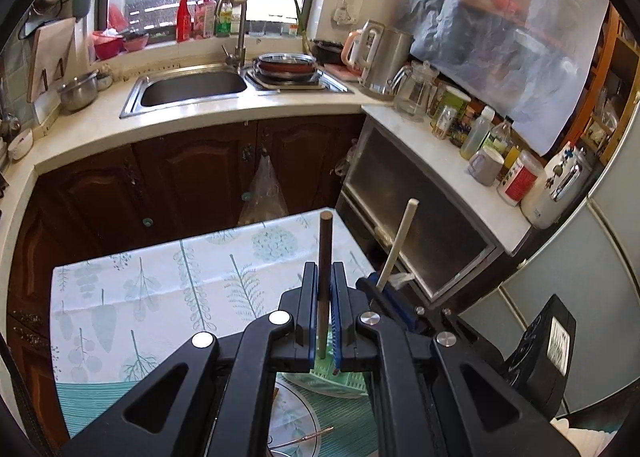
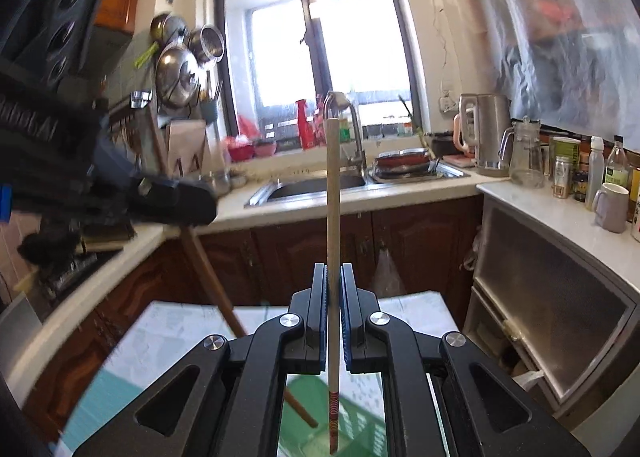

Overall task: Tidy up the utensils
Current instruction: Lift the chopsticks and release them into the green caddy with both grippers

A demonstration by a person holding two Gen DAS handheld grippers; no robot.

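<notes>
Left wrist view. Left gripper [image 1: 324, 277]: tongs narrow, clamped on a dark brown chopstick [image 1: 325, 253] held upright, its lower end just above a green slotted basket [image 1: 340, 379]. The basket stands on the table with the leaf-print cloth [image 1: 160, 297], at its near right part. What the basket holds cannot be told; the gripper hides most of it. To the right of the basket, the right gripper [image 1: 378, 289] shows in part, with a pale chopstick [image 1: 396, 245] slanting up from it. Near the basket on the left, a plate [image 1: 296, 423] with a thin metal utensil [image 1: 308, 437] lying on it, kind not clear.

Right wrist view. Right gripper [image 2: 333, 289]: tongs narrow, clamped on the pale chopstick [image 2: 333, 197], upright, its red-banded lower end over the green basket [image 2: 360, 429]. Left of the basket and higher, the left gripper [image 2: 172, 201], blurred, with the dark chopstick [image 2: 208, 277] angling down towards the basket.

Progress, as judged: midway. Both chopsticks are in hand above the basket, neither released. Left to do: lower and let go of both, then deal with the metal utensil on the plate.
</notes>
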